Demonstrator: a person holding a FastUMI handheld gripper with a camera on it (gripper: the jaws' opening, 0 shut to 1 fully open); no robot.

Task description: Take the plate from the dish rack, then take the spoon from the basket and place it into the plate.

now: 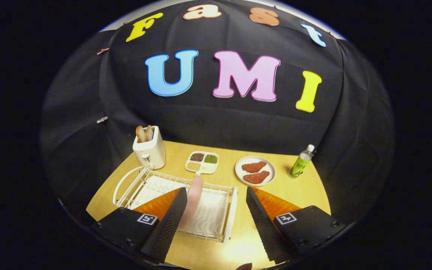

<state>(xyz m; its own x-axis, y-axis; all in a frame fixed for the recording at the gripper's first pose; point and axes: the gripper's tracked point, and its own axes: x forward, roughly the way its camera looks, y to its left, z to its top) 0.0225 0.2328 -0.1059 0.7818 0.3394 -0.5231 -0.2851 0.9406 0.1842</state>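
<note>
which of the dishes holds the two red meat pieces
The round white plate, beyond the open fingers and beside the green bottle. The pink plate stands on edge in the dish rack; the square tray holds grains.

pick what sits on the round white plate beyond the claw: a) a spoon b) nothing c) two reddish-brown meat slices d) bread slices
c: the round plate, beyond the open claw and between the four-part seasoning tray and the green bottle, carries two reddish-brown meat slices; the bread stands in the toaster instead.
</note>
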